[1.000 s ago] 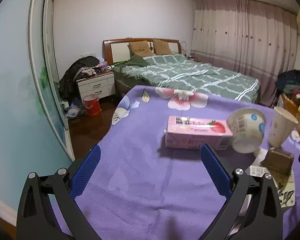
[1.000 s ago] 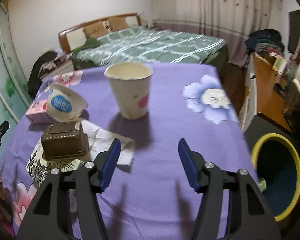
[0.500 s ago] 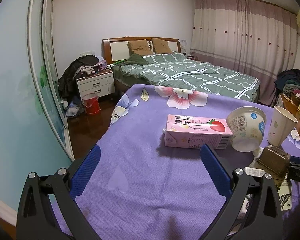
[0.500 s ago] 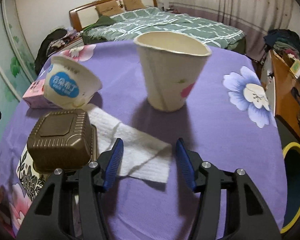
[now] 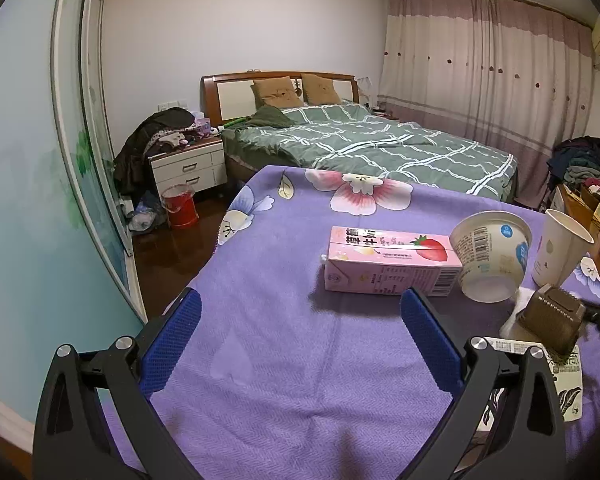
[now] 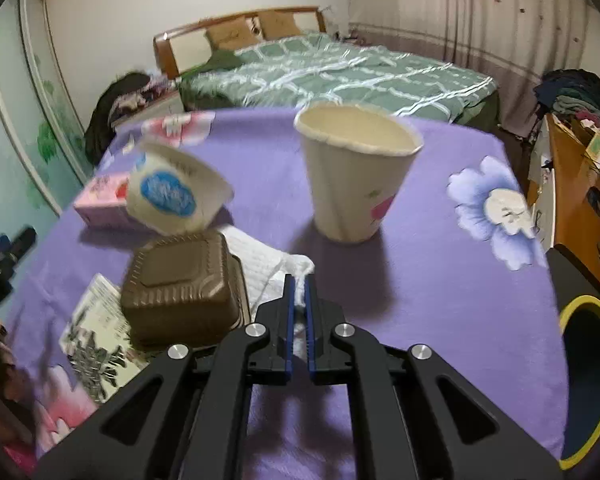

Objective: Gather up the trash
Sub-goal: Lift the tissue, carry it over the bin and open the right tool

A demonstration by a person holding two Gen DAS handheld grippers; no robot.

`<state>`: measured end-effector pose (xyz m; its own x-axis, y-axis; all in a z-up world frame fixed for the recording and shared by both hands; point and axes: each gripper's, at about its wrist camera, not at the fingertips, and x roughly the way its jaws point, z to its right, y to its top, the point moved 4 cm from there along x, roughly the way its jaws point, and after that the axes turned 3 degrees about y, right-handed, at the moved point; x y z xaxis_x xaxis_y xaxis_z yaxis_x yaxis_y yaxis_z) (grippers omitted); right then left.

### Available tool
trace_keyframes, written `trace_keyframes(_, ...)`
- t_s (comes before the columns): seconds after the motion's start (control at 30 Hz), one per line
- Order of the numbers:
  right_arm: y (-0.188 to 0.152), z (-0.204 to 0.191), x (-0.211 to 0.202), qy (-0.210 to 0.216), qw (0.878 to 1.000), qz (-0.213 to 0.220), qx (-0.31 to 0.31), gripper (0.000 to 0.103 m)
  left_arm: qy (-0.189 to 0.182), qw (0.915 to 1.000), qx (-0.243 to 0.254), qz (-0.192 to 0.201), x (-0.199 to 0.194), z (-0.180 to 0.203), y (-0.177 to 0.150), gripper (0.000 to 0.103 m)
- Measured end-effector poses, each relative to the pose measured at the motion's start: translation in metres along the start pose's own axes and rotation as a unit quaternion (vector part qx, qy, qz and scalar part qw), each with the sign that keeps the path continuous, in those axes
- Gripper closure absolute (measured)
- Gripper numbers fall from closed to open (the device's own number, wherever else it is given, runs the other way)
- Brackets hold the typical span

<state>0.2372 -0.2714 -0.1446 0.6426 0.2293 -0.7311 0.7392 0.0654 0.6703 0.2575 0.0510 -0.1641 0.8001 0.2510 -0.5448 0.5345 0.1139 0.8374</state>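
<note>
2 blue pads (image 6: 289,312) pinch soft white tissue (image 6: 266,266).

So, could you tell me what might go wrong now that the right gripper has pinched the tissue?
The right gripper grips only a corner of the white tissue, whose far part runs under or against the brown plastic box; pulling may tear it or drag the box. The tilted yogurt tub leaning beside the box could tip. The paper cup stands close ahead.

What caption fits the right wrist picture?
Right claw pinches a white napkin beside a brown box.
</note>
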Motion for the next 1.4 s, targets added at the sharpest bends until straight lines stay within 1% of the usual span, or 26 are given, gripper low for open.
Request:
trace_keyframes(0.37,0.029,-0.001,-0.066,0.024,0.997,0.074,0.009,0.098,0.000,1.0000,0.000,-0.001,0.002,0.002,0.000,0.005)
trace_keyframes(0.63,0.039,-0.014,-0.091,0.045,0.994,0.098,-0.001,0.098,0.000,1.0000,-0.001,-0.001,0.003,0.001,0.000,0.005)
trace_keyframes(0.9,0.051,-0.024,-0.134,0.063,0.987,0.146,-0.011,0.098,0.000,1.0000,0.000,-0.001,0.002,0.001,0.000,0.005)
trace_keyframes(1.0,0.050,-0.023,-0.145,0.064,0.986,0.156,-0.010,0.098,0.000,1.0000,-0.001,0.000,0.002,0.002,0.000,0.005)
trace_keyframes(1.17,0.048,-0.004,-0.164,0.054,0.983,0.173,0.008,0.098,0.000,1.0000,-0.001,0.000,0.002,0.002,0.000,0.005)
trace_keyframes(1.3,0.043,0.025,-0.173,0.028,0.983,0.178,0.029,0.098,0.000,1.0000,0.000,0.002,0.002,0.002,0.001,0.005)
trace_keyframes(1.4,0.035,0.053,-0.179,0.000,0.982,0.181,0.051,0.098,0.000,1.0000,0.000,0.001,0.002,0.002,0.000,0.005)
